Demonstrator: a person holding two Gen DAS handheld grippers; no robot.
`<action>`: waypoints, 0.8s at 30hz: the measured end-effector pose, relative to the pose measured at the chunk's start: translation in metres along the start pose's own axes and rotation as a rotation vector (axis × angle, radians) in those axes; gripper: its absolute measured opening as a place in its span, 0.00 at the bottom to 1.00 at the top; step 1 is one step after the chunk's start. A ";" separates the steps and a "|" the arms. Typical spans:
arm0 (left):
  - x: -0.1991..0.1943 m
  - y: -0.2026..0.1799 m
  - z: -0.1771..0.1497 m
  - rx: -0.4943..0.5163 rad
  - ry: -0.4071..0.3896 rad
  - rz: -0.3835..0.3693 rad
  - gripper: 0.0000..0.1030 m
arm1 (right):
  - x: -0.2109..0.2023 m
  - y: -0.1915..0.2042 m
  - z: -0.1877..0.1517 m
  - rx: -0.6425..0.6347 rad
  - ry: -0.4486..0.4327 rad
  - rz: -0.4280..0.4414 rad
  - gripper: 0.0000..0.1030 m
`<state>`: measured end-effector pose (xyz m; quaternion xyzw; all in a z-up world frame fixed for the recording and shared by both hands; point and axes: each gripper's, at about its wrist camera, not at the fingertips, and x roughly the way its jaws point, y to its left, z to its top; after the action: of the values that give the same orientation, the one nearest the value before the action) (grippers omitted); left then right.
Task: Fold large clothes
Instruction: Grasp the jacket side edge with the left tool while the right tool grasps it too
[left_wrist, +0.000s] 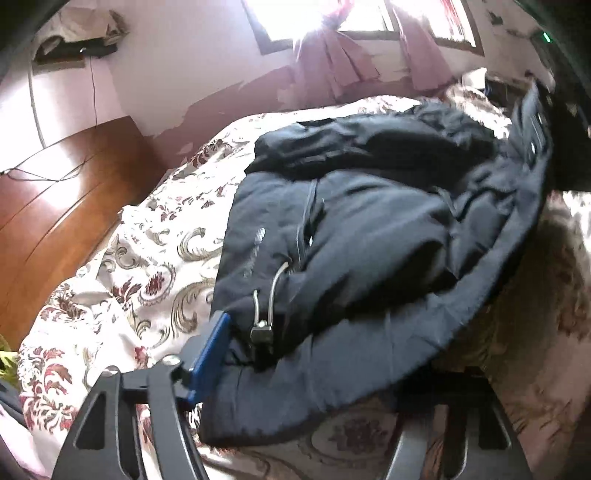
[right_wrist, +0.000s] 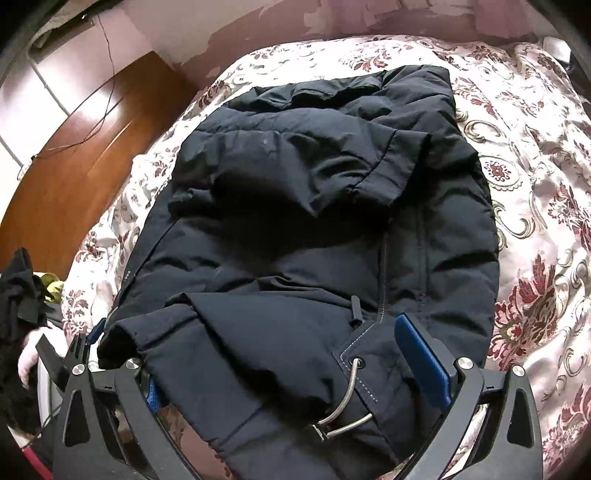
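A dark navy padded jacket lies partly folded on the bed, one sleeve laid across its chest. In the left wrist view my left gripper is shut on a thick bunch of the jacket's near edge. Its left blue pad presses the fabric, and the other finger is hidden under the cloth. A grey drawcord with a toggle hangs beside that pad. In the right wrist view my right gripper stands wide open. The hem, a cuff and the drawcord loop lie between its blue pads.
A floral bedspread covers the bed around the jacket. A brown wooden board stands along the bed's left side. Bright windows with pink curtains sit behind. Dark clothes and a hand show at the left.
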<state>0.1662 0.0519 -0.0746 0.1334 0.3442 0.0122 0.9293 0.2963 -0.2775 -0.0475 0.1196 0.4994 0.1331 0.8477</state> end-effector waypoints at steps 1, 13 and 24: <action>0.000 0.001 0.004 -0.002 -0.003 -0.009 0.55 | -0.003 -0.002 0.000 0.007 -0.008 0.003 0.99; -0.021 0.013 0.062 -0.009 -0.099 -0.041 0.36 | -0.037 -0.008 -0.031 -0.116 -0.142 -0.080 0.99; -0.031 -0.001 0.064 0.047 -0.118 -0.026 0.22 | -0.032 0.011 -0.096 -0.250 -0.180 -0.149 0.32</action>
<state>0.1840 0.0320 -0.0085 0.1514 0.2906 -0.0160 0.9447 0.1961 -0.2713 -0.0628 -0.0129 0.4084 0.1197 0.9049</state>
